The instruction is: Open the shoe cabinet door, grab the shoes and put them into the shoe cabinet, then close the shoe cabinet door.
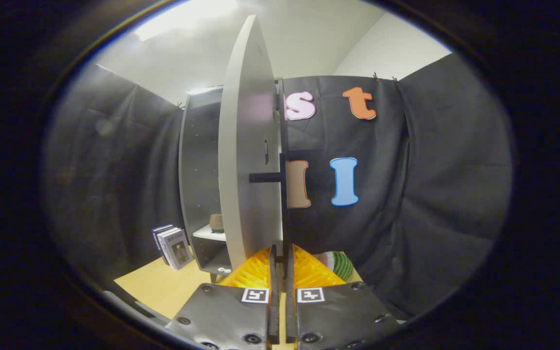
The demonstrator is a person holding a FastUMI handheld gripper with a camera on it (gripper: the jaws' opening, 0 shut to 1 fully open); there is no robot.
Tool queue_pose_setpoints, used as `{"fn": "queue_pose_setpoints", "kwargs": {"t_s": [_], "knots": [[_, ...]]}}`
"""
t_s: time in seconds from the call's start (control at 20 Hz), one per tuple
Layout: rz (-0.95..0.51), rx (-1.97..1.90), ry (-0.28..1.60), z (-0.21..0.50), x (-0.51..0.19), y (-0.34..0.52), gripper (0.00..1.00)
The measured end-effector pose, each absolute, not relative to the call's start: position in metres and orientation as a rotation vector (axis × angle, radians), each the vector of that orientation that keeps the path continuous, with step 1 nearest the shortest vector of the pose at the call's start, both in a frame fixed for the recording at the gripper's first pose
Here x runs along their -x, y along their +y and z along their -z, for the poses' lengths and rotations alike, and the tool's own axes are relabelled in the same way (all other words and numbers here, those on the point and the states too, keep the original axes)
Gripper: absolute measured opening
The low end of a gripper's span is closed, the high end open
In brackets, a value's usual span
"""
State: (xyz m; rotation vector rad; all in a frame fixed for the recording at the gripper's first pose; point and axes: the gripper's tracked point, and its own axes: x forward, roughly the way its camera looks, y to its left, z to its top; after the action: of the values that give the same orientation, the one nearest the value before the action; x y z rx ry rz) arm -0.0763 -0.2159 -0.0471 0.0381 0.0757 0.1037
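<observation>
Grey panel fills the middle: the cabinet door (248, 146) stands swung out edge-on, straight ahead of the gripper (280, 257). The gripper's fingers are drawn almost together at the door's lower edge, and whether they pinch it or merely sit against it cannot be told. A dark handle (265, 177) juts from the door higher up. Left of the door the shoe cabinet (200, 170) is open, a small pot (216, 222) on its shelf. Books (173, 247) lean on the yellow desk (158, 287) beside it. If the grip is thin, the door could slip loose and swing back. Something orange and ribbed (309, 272) lies behind the fingers, its identity unclear; a striped green object (342, 265) beyond is half hidden.
</observation>
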Motion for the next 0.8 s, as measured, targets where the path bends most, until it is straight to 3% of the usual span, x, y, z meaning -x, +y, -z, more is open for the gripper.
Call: {"fn": "queue_pose_setpoints", "kwargs": {"t_s": [0.8], "knots": [[-0.086,0.001,0.091,0.061,0.118,-0.191,0.04]]}}
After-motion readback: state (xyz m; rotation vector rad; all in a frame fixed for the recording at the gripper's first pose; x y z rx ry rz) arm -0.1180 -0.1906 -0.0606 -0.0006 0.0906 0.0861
